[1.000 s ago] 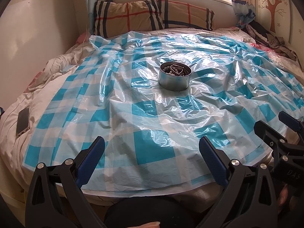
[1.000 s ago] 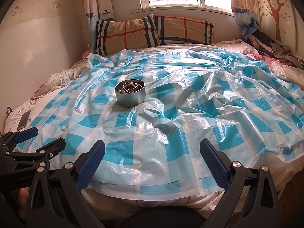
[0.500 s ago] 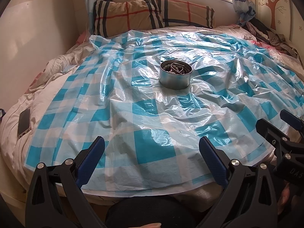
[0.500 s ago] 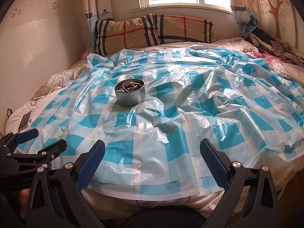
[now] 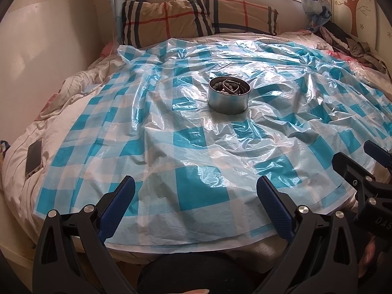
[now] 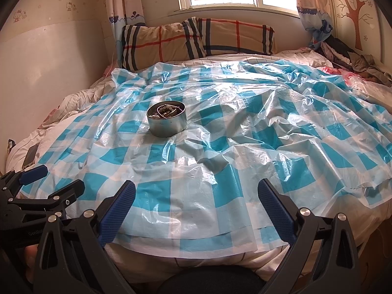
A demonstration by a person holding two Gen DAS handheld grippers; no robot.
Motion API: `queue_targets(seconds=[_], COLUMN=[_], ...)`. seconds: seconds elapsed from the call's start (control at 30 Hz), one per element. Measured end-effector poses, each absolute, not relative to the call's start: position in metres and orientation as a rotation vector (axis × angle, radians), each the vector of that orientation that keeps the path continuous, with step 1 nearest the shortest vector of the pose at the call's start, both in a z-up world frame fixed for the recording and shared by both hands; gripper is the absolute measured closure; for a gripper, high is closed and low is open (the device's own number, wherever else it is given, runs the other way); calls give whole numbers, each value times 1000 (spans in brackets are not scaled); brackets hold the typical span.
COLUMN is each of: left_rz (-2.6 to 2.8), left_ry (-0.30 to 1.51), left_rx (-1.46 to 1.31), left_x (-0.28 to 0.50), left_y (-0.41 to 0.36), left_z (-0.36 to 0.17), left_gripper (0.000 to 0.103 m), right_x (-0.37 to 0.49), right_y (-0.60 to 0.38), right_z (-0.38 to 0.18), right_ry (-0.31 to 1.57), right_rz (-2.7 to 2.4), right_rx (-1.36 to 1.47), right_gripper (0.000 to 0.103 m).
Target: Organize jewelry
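Metal tin (image 5: 229, 98) sits centre frame in my left wrist view and left of centre in the right wrist view (image 6: 166, 122), upright on the blue-check plastic sheet (image 5: 196, 191) spread over the bed (image 5: 22, 147). Jewelry (image 5: 229, 88) is piled inside it: beads and some thin wire loops, tangled as far as I can tell; single pieces are too small to sort out.

Left hand-held gripper (image 5: 196, 207) is spread wide with nothing in it, low in frame at the near edge of the bed. Right hand-held gripper (image 6: 196, 207) is the same: wide, nothing held. Both are well apart from the tin.

No loose pieces visible on the sheet. My read: this fits either everything already gathered into the tin or a tin waiting to be unpacked, and I can't tell which. Any approach needs a long forward reach, and the sheet looks slippery, so the tin may slide.
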State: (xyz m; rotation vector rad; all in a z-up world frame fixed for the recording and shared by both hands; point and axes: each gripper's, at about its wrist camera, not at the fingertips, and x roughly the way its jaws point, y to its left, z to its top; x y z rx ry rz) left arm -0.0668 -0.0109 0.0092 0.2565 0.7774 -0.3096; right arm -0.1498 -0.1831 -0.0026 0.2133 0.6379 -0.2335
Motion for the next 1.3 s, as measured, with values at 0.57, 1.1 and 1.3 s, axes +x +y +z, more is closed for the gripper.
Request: queue_targets(seconds=[0.57, 1.1, 1.3], left_rz=[-285, -267, -254], left_ry=[784, 786, 767], left_rx=[274, 247, 252], left_x=[-65, -65, -68], left_y=[-14, -2, -2], left_z=[7, 7, 7], left_gripper=[8, 8, 8], right_x=[-149, -161, -156], right_y=[-184, -191, -190], right_z=[-2, -6, -2], right_ry=[640, 636, 642], right_rz=[-233, -245, -255], right_rx=[214, 254, 230], right_gripper=[7, 7, 7])
